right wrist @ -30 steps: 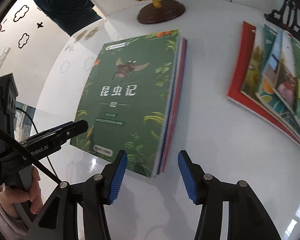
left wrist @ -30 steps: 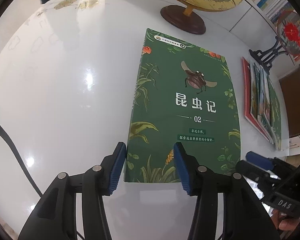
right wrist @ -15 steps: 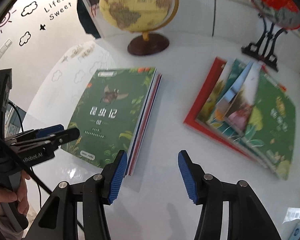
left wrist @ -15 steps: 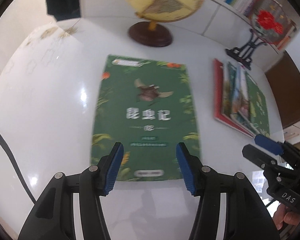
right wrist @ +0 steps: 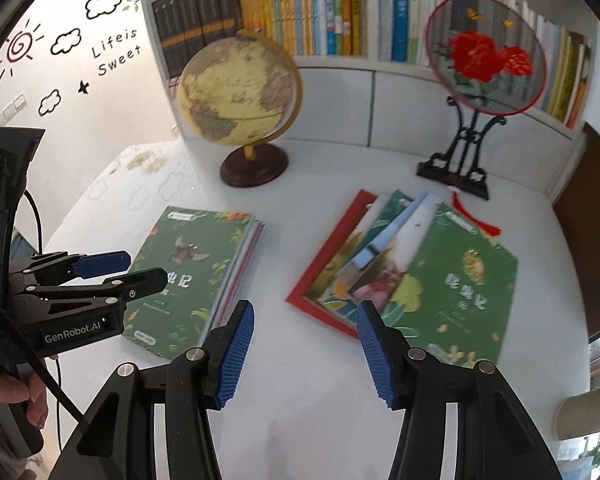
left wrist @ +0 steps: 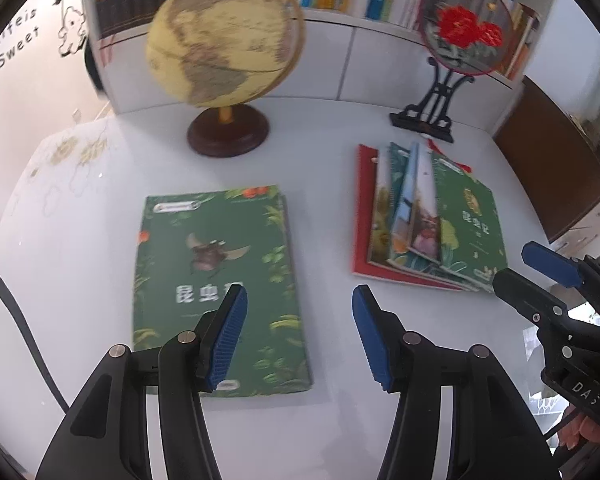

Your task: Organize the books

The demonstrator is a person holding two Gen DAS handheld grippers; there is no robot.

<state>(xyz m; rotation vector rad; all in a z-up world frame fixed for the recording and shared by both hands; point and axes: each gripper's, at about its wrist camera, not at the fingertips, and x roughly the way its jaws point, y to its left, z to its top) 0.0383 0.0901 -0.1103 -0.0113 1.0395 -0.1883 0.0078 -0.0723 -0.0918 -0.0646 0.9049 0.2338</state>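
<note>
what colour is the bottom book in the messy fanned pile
Red: the bottom book shows its red cover edge under the fanned pile, clearest in the right wrist view.

You see a white tabletop (right wrist: 308, 364) by a white bookshelf (right wrist: 340, 68). The wall (right wrist: 72, 92) has cloud and sun stickers. A brown door (left wrist: 556, 172) stands on the right.

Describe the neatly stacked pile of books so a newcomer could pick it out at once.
Find the globe on the white table. The neat stack lies just in front of its wooden base, topped by a green cover with a flying beetle. Its edges line up, unlike the fanned-out pile below the red-flower fan.
</note>
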